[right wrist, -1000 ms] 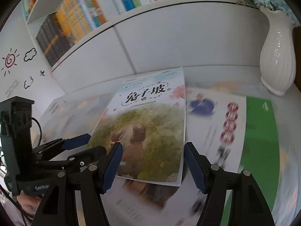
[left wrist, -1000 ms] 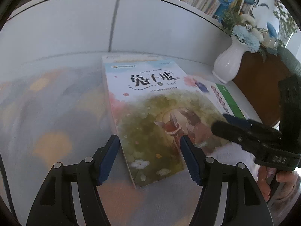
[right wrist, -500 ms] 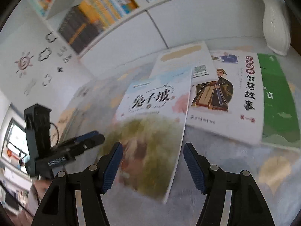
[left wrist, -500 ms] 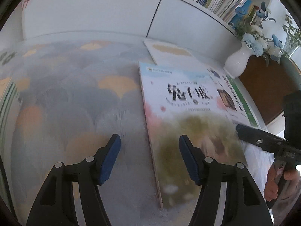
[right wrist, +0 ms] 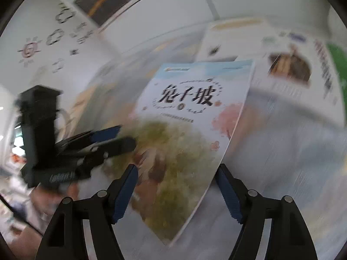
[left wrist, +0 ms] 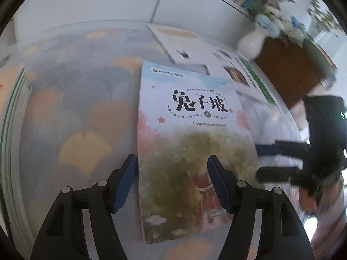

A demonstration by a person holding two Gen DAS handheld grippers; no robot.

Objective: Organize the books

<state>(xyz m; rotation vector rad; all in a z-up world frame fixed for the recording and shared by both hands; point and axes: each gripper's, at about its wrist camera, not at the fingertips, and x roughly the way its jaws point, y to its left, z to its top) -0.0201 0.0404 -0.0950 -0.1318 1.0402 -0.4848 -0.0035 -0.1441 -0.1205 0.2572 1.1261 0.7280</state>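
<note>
The book with the rabbit cover [left wrist: 190, 143] lies face up on the patterned counter [left wrist: 82, 112], title towards the wall and its spine on the left. As far as I can judge it rests flat, though motion blur in the right wrist view leaves me unsure whether its right edge is slightly raised. It sits apart from the other loose books behind it and to the right: a white one with a tan band [left wrist: 180, 43], a storybook with a robed figure [right wrist: 288, 69] and a green one [left wrist: 258, 80], the three overlapping. I read that as this book being singled out to be squared up or stacked first.

My left tongs [left wrist: 172, 162] hang over its near half at a middling spread, one pad just outside the spine, the other above the cover, and nothing is pinched. My right tongs [right wrist: 176, 169] have just been opening and stand wide, the book's near right corner between the pads but neither pressing on it. Coming in from both sides like this lets me bracket the book and steer it by its edges.

A white vase [left wrist: 251, 43] stands at the counter's back right, well clear of the books
</note>
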